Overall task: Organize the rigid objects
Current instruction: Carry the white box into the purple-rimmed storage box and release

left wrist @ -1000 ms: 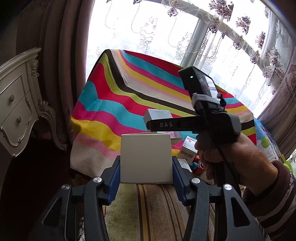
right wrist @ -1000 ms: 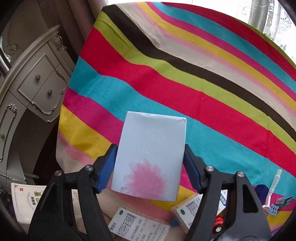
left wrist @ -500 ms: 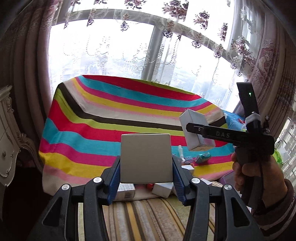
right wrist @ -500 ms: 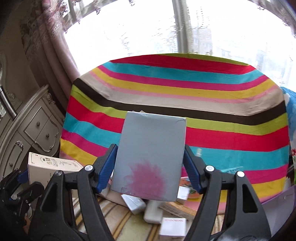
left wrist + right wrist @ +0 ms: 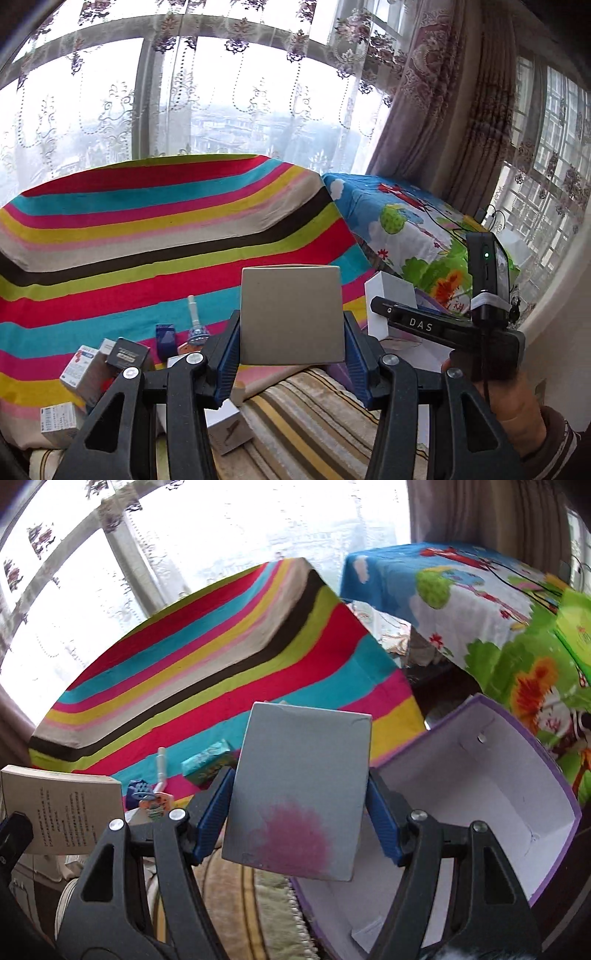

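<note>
Squarely between each pair of tongs, clamped — beige box (image 5: 290, 314) left (image 5: 290, 343), pink-stained grey box (image 5: 297, 794) right (image 5: 297, 808).

Striped cloth (image 5: 147, 236), cartoon-print cloth (image 5: 406, 229) beside it — lace curtains (image 5: 221, 92), striped rug (image 5: 314, 424)

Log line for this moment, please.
left gripper: shut on beige box | right gripper: shut on pink-stained box | purple bin: open, empty

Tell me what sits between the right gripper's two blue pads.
In the right wrist view, the right gripper clamps a grey box with a pink stain between its pads; the open purple-edged box lies just beyond.
</note>
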